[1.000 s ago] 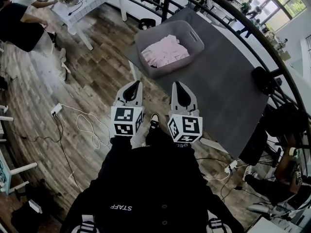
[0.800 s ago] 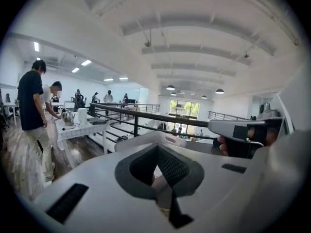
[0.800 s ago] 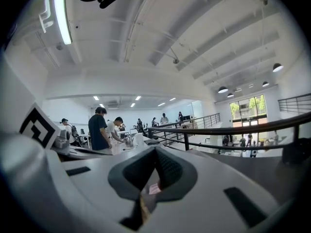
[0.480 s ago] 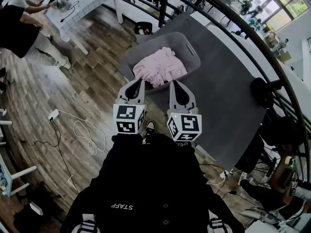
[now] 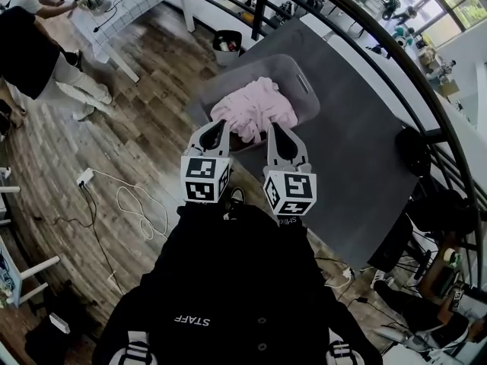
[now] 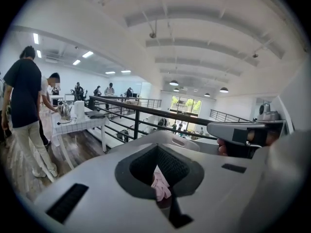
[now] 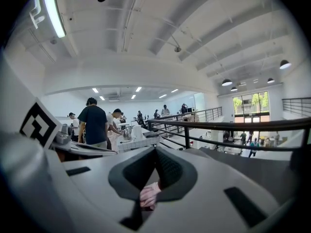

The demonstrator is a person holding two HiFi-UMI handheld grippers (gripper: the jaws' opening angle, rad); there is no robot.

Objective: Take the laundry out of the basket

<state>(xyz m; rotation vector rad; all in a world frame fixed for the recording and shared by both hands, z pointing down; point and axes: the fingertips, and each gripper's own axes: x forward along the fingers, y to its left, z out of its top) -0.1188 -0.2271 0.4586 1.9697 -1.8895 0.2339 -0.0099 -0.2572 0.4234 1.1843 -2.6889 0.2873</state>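
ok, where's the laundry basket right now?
Head view, upper centre: the gray basket sits at the near corner of the dark table, just past the tips of the left gripper and right gripper, with pink laundry heaped inside.

Black top [image 5: 228,287] (white STAFF lettering); black sleeves [image 5: 192,225] too.

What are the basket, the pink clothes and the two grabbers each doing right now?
Basket: upright, with laundry inside.
Laundry: pink, heaped loosely in the basket, none taken out yet.
Left gripper: shut, holding nothing, tip over the basket's near edge.
Right gripper: shut, holding nothing, beside the left one.
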